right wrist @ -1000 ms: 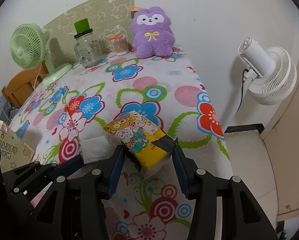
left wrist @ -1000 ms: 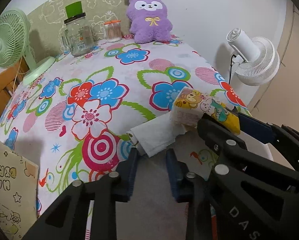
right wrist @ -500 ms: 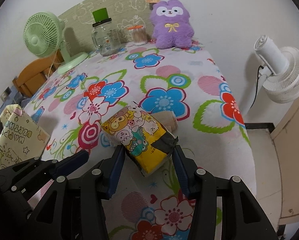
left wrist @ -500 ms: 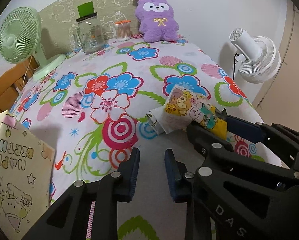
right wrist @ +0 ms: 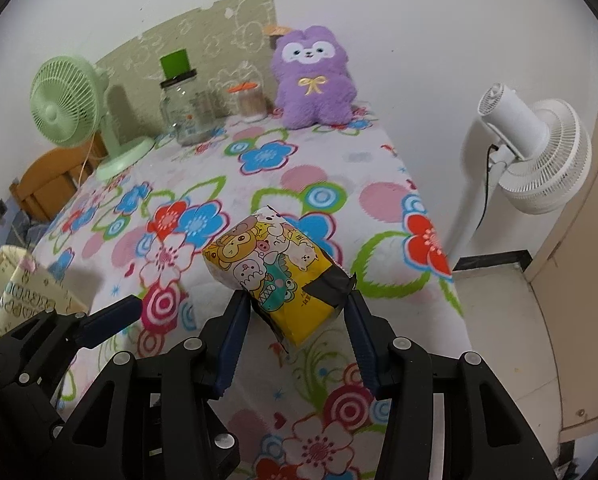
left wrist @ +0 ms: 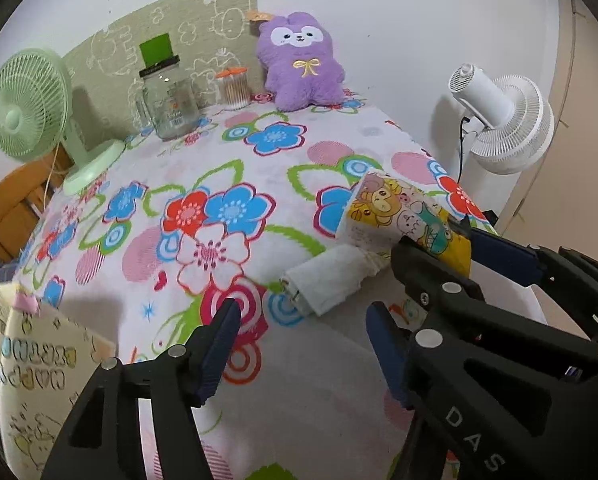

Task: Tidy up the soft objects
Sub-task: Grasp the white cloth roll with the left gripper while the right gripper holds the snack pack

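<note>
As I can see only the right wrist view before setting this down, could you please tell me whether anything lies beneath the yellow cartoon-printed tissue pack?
Observer: Yes. The left wrist view shows a white rolled-up paper towel lying on the flowered tablecloth. Its far end is tucked under the yellow cartoon-printed tissue pack.
Operator: Thank you. Is the left gripper holding that roll?
Observer: No. The left gripper is open, with its blue pads wide apart and nothing between them. The roll's near end sits just ahead of them, untouched.
</note>
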Demonstrator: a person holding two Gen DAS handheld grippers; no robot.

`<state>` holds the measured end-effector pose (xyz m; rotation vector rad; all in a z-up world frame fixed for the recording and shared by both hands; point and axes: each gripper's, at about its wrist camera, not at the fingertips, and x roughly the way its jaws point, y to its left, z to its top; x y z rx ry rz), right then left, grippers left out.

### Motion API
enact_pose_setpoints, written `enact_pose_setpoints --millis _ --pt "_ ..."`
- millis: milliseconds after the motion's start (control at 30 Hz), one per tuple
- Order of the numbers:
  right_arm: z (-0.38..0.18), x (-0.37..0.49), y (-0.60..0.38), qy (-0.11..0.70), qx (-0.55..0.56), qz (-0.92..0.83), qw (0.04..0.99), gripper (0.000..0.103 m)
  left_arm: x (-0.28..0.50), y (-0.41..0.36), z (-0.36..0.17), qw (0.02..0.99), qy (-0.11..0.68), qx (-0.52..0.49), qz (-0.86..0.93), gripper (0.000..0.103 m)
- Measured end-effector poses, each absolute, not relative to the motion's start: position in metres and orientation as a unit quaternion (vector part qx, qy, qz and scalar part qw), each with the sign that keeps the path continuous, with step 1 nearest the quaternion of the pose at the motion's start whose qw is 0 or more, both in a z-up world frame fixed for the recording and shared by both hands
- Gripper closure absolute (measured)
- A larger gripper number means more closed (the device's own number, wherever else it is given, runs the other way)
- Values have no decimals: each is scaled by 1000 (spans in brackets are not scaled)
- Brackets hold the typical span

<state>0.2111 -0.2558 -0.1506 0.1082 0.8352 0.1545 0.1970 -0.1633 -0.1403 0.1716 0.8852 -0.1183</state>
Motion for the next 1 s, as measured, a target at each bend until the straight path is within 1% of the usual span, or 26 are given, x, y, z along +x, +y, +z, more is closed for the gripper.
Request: enact_pose_setpoints --millis 200,467,500,533,600,700,867,967,1000 --pt "-148 220 -269 391 64 45 917 51 211 -176 -137 903 413 101 -59 27" --pt "-159 232 -281 403 73 23 912 51 230 -184 -151 900 418 105 -61 28" --pt "-161 233 -281 406 73 23 911 51 232 -184 -153 900 420 103 -61 30" --pt "-162 233 -282 407 73 23 910 51 234 -184 -155 898 423 102 -60 36" --pt "-165 234 -281 412 72 22 908 51 237 -182 -161 893 436 97 -63 44" --pt "-166 235 -280 415 71 23 907 51 239 -182 -164 883 454 101 -63 45" --pt "-168 233 -277 420 66 22 905 51 233 -181 -164 884 451 105 -64 51" --pt "-167 230 -275 422 60 21 904 51 227 -179 -164 883 453 105 -65 57" --pt "-167 228 -273 422 57 20 904 51 226 -178 -164 881 456 105 -66 64"
